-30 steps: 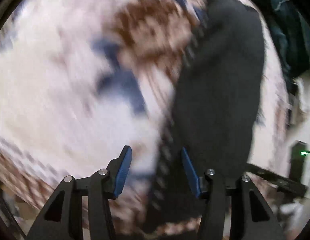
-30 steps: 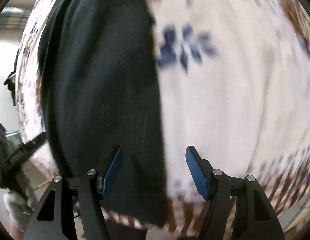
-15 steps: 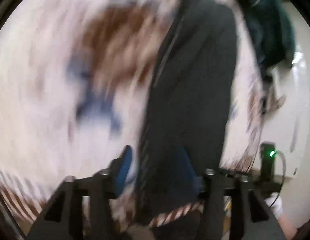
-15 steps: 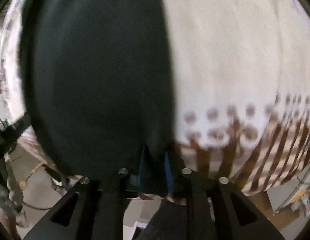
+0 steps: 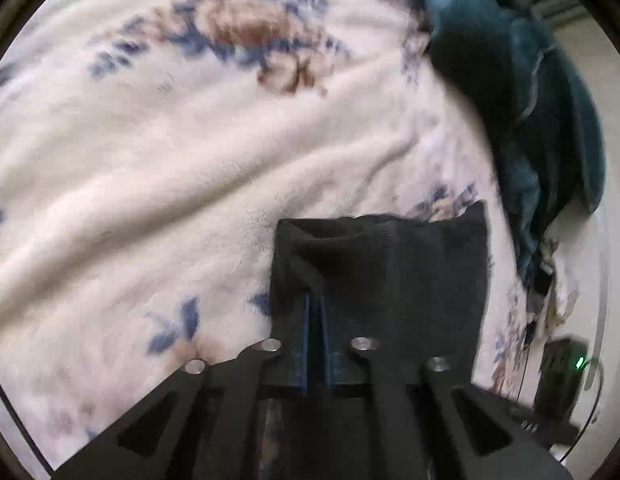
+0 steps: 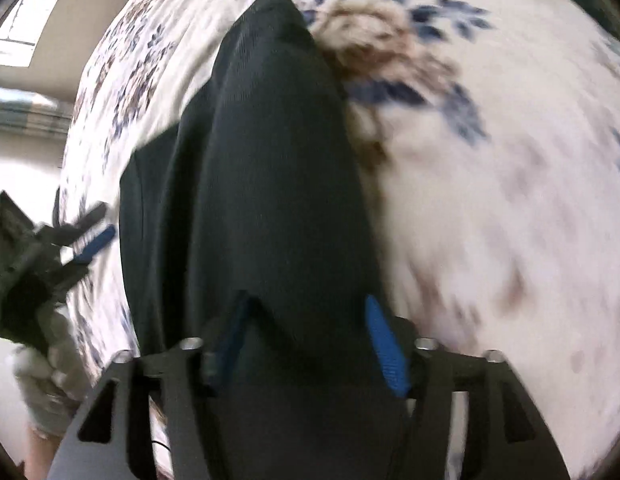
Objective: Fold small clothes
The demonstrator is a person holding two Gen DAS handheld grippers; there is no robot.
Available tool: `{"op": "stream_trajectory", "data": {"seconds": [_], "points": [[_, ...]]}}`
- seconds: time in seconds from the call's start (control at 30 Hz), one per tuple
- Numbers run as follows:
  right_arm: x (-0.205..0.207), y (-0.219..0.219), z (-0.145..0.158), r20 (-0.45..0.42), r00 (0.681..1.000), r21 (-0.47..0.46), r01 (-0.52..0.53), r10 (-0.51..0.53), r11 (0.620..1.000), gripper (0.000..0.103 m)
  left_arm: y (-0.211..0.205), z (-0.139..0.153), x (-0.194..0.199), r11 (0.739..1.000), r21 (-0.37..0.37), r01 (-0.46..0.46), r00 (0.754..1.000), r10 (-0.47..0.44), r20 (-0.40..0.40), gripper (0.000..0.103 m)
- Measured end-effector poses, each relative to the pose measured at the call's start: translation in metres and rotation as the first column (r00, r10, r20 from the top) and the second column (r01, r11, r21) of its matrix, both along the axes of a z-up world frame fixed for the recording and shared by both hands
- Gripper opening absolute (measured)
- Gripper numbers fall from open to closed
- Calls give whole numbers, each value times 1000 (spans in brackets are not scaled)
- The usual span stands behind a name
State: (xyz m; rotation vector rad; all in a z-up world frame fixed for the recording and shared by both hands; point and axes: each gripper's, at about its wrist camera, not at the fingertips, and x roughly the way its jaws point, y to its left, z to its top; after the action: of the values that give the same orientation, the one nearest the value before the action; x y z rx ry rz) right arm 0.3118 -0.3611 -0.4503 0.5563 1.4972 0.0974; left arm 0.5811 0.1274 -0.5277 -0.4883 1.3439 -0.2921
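Observation:
A small black garment lies on a white floral blanket. My left gripper is shut on the garment's near edge, and the cloth bunches up between its blue pads. In the right wrist view the same black garment drapes forward over the blanket. My right gripper stands open, with the cloth lying across the gap between its blue pads. The left gripper also shows in the right wrist view at the left edge.
A dark teal garment lies heaped at the blanket's far right. A black device with a green light sits off the blanket's right edge. A wall and window lie beyond the blanket's left side.
My left gripper has shut on the black garment's edge. My right gripper, shut on the cloth half a second ago, has opened. The garment now lies folded shorter.

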Motion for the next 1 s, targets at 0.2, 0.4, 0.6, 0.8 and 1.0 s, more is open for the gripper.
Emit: {"op": "stream_trajectory", "data": {"seconds": [0.2, 0.4, 0.6, 0.8, 1.0], "points": [[23, -14, -18, -45, 998, 41, -30, 32, 999, 70, 35, 1, 21, 997, 78, -27, 998, 23, 53, 1], [43, -42, -16, -49, 999, 84, 15, -11, 996, 70, 72, -17, 27, 990, -1, -140, 990, 140, -19, 0], [91, -60, -22, -28, 992, 147, 126, -124, 981, 70, 43, -1, 28, 977, -199, -72, 997, 72, -5, 62], [137, -46, -16, 20, 996, 8, 83, -83, 997, 11, 1, 4, 28, 1000, -13, 13, 997, -12, 78, 4], [159, -60, -17, 18, 992, -33, 122, -121, 992, 6, 25, -13, 32, 998, -62, -33, 999, 34, 26, 9]]}}
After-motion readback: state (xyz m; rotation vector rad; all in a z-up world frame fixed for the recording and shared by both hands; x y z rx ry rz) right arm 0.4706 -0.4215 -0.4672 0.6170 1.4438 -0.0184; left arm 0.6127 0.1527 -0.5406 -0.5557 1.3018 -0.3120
